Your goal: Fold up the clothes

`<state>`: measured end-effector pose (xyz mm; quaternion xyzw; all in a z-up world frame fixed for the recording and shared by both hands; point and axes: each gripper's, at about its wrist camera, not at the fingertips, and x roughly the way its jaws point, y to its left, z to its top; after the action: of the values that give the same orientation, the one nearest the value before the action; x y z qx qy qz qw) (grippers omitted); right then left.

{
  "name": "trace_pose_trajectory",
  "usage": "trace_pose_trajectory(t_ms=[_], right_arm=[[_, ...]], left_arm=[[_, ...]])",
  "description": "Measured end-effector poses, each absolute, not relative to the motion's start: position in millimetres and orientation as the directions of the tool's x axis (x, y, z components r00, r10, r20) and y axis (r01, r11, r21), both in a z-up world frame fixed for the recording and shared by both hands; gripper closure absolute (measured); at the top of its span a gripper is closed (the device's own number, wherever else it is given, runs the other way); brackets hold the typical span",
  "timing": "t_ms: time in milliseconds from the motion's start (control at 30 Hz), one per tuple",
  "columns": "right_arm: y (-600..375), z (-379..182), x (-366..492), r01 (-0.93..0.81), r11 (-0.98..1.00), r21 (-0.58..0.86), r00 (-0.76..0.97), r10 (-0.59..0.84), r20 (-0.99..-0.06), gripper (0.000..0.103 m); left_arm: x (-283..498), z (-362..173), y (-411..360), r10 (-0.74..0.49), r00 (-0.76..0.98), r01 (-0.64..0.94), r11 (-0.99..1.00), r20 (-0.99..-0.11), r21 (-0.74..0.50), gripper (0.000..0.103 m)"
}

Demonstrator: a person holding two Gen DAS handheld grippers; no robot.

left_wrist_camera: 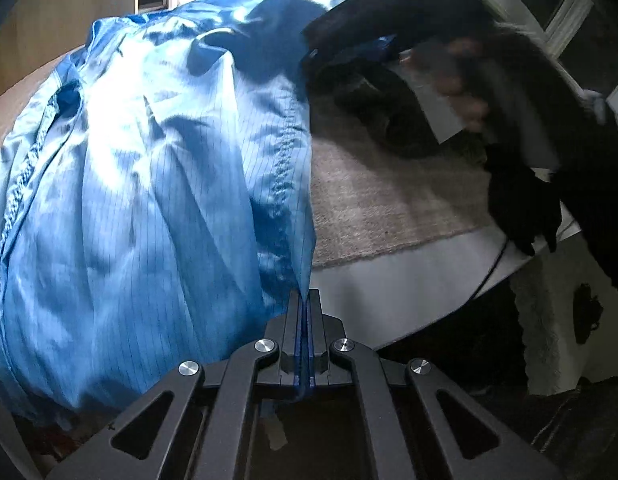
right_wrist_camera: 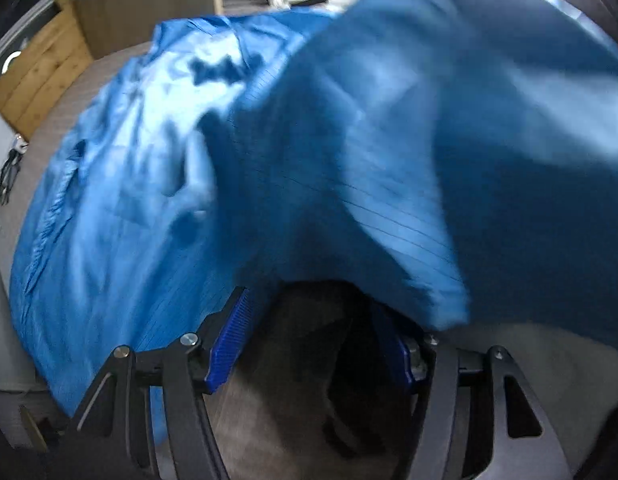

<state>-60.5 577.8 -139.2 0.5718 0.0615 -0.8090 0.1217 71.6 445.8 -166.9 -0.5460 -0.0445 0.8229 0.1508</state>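
The blue garment (left_wrist_camera: 129, 168) lies spread on the surface (left_wrist_camera: 389, 200), w/ grey cloth cover. Left gripper (left_wrist_camera: 304, 312): fingers together, clamped on the garment's edge near the surface's front rim. Right gripper (right_wrist_camera: 321, 332): fingers (right_wrist_camera: 229, 340) wide apart, nothing between them; a lifted, blurred fold of the garment hangs just over them. Wood cabinet (right_wrist_camera: 41, 76) at far left.

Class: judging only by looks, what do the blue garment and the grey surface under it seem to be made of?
Blue garment: probably a thin, smooth synthetic weave. It shines in the light, creases sharply and carries fine dark grid lines. Grey surface: looks like a matte, coarse woven or felted textile, perhaps a blanket; its grainy, dull texture suggests this, though the fibre cannot be told.
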Motion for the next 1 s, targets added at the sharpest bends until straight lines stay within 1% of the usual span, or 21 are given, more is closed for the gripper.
trace_pose_trajectory(t_ms=[67,100,133,167,200,233,300,400,467,533,567,633,667,700,733,767,900,933,1000], right_arm=[[578.9,-141.5,-64.2,0.264,-0.964,0.036,-0.327,-0.124,-0.937,0.044],[581.4,-140.1,-64.5,0.272,-0.961,0.038,-0.328,-0.13,-0.936,0.055],[583.8,-138.7,-64.7,0.281,-0.959,0.04,-0.33,-0.136,-0.934,0.073],[586.3,-137.3,-64.9,0.29,-0.956,0.042,-0.331,-0.142,-0.933,0.081],[588.7,-135.9,-65.1,0.299,-0.953,0.044,-0.333,-0.148,-0.931,0.093],[591.2,-134.5,-65.4,0.307,-0.95,0.046,-0.334,-0.153,-0.93,0.097],[596.1,-131.6,-65.8,0.325,-0.944,0.05,-0.337,-0.165,-0.927,0.099],[603.4,-111.8,-64.5,0.345,-0.939,-0.013,-0.403,-0.135,-0.905,0.1],[598.0,-114.1,-63.5,0.364,-0.93,-0.058,-0.406,-0.103,-0.908,0.1],[591.7,-118.5,-61.5,0.387,-0.917,-0.1,-0.402,-0.07,-0.913,0.1],[586.5,-122.9,-60.7,0.397,-0.913,-0.094,-0.39,-0.075,-0.918,0.1],[586.3,-125.1,-60.0,0.393,-0.918,-0.063,-0.376,-0.097,-0.922,0.099],[589.0,-124.8,-59.5,0.387,-0.921,-0.053,-0.37,-0.103,-0.923,0.096],[591.4,-125.5,-57.7,0.381,-0.923,-0.048,-0.362,-0.101,-0.927,0.089],[593.6,-126.4,-55.8,0.376,-0.926,-0.047,-0.354,-0.096,-0.93,0.081],[595.8,-126.4,-49.8,0.375,-0.926,-0.041,-0.349,-0.101,-0.932,0.079],[600.2,-123.8,-2.6,0.407,-0.913,0.025,-0.322,-0.169,-0.932,0.079],[598.6,-123.4,14.7,0.421,-0.905,0.055,-0.306,-0.199,-0.931,0.079],[590.4,-127.8,52.2,0.444,-0.889,0.112,-0.263,-0.249,-0.932,0.079]], left_arm=[[72.4,-162.8,450.3,0.315,-0.358,-0.217,-0.944,-0.879,-0.25,0.102],[72.9,-161.0,453.0,0.324,-0.358,-0.226,-0.94,-0.876,-0.255,0.102],[73.3,-159.2,455.6,0.333,-0.358,-0.236,-0.936,-0.872,-0.26,0.102],[73.3,-157.6,459.2,0.341,-0.358,-0.245,-0.933,-0.869,-0.265,0.102],[72.7,-155.8,464.4,0.351,-0.356,-0.257,-0.928,-0.866,-0.27,0.102],[72.1,-153.8,470.1,0.363,-0.354,-0.272,-0.922,-0.862,-0.277,0.102],[71.6,-152.1,479.8,0.391,-0.346,-0.296,-0.908,-0.853,-0.296,0.102],[65.7,-159.3,495.4,0.475,-0.298,-0.321,-0.867,-0.828,-0.382,0.102],[61.2,-171.2,506.4,0.518,-0.25,-0.323,-0.841,-0.818,-0.434,0.102],[67.6,-174.7,505.6,0.527,-0.227,-0.328,-0.833,-0.819,-0.445,0.103],[73.2,-171.0,498.9,0.524,-0.236,-0.326,-0.836,-0.818,-0.442,0.103],[86.5,-158.9,467.8,0.497,-0.284,-0.275,-0.861,-0.82,-0.427,0.102],[93.7,-154.3,448.5,0.481,-0.306,-0.236,-0.874,-0.821,-0.425,0.101],[102.1,-152.3,428.5,0.455,-0.324,-0.19,-0.89,-0.829,-0.414,0.1],[111.8,-151.5,406.8,0.416,-0.338,-0.137,-0.909,-0.844,-0.394,0.097],[120.5,-151.8,388.6,0.382,-0.344,-0.094,-0.923,-0.858,-0.374,0.094],[150.5,-165.0,334.4,0.27,-0.319,0.027,-0.956,-0.908,-0.293,0.094],[156.8,-170.3,322.5,0.243,-0.313,0.047,-0.961,-0.918,-0.271,0.09],[165.5,-179.3,302.0,0.208,-0.299,0.087,-0.966,-0.931,-0.244,0.089]])
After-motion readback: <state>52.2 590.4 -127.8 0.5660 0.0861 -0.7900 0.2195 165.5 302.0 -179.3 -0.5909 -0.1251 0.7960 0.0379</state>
